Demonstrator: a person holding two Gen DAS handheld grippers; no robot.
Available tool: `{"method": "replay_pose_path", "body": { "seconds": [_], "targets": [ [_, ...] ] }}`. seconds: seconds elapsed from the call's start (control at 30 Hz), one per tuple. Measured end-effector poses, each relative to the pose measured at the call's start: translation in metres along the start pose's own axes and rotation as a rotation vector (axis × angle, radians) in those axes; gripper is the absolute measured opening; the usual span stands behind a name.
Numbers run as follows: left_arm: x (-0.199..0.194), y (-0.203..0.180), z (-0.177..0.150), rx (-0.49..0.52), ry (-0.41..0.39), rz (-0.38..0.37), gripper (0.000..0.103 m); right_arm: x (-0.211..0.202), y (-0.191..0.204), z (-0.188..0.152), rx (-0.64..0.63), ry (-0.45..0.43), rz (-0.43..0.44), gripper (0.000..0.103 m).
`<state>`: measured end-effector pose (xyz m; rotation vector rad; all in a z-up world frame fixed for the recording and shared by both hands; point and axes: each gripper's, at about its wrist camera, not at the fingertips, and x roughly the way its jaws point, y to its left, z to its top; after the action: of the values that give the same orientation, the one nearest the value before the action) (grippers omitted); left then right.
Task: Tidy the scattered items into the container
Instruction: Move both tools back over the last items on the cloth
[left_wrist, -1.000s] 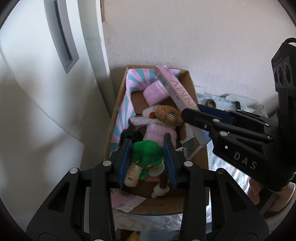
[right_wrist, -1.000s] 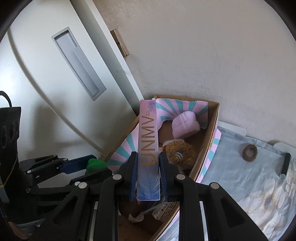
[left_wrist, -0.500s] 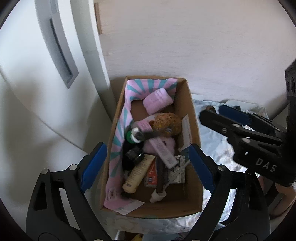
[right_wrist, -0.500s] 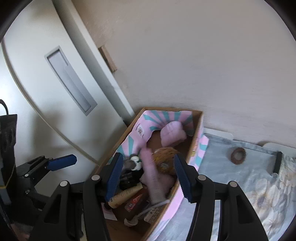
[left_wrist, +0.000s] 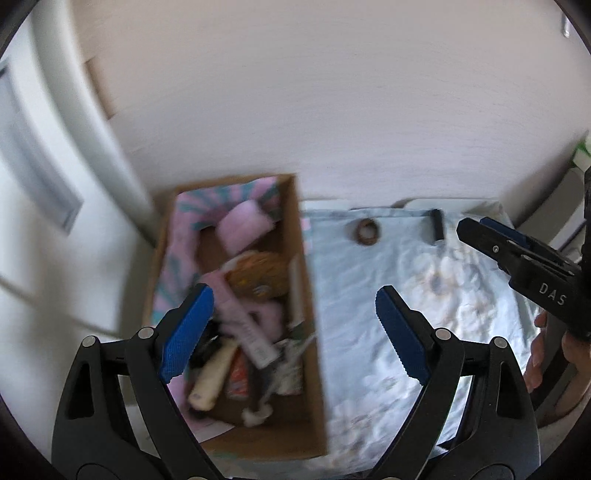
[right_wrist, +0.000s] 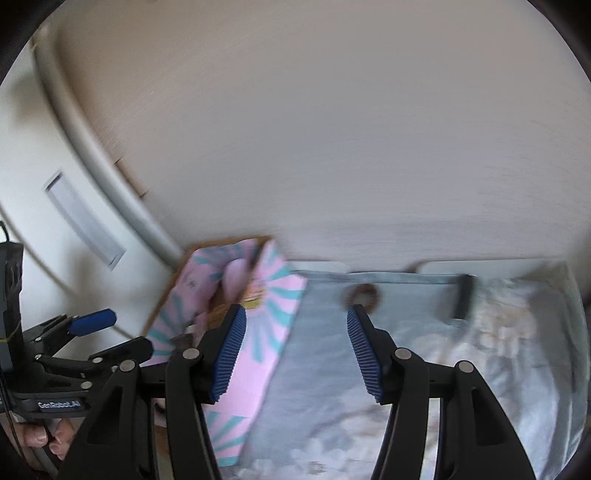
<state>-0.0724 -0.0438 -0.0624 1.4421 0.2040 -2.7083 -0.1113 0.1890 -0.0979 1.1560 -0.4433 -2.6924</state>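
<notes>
A cardboard box lined with pink-and-teal paper stands at the left on a pale floral cloth; it holds several items, among them a long pink box, a brown plush, a pink roll and a cream tube. My left gripper is open and empty above the box's right wall. My right gripper is open and empty above the cloth, right of the box. A brown ring and a black bar lie on the cloth; both also show in the right wrist view, the ring and the bar.
A plain wall runs behind the box and cloth. A white door with a recessed handle stands at the left. The views are motion-blurred.
My left gripper let go of the green-capped item and my right let go of the long pink box; both now lie in the box. Both grippers opened and swung right, towards the cloth.
</notes>
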Motion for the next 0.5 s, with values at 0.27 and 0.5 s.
{"method": "replay_pose_path", "body": {
  "seconds": [0.27,0.5],
  "targets": [
    [0.049,-0.064,0.039,0.012,0.013,-0.123,0.099,-0.019,-0.070,0.005,0.060,-0.034,-0.158,0.053],
    [0.155,-0.095,0.043,-0.021,0.161,-0.116,0.097,0.031,-0.122,-0.011,0.073,0.064,-0.258,0.053]
  ]
}}
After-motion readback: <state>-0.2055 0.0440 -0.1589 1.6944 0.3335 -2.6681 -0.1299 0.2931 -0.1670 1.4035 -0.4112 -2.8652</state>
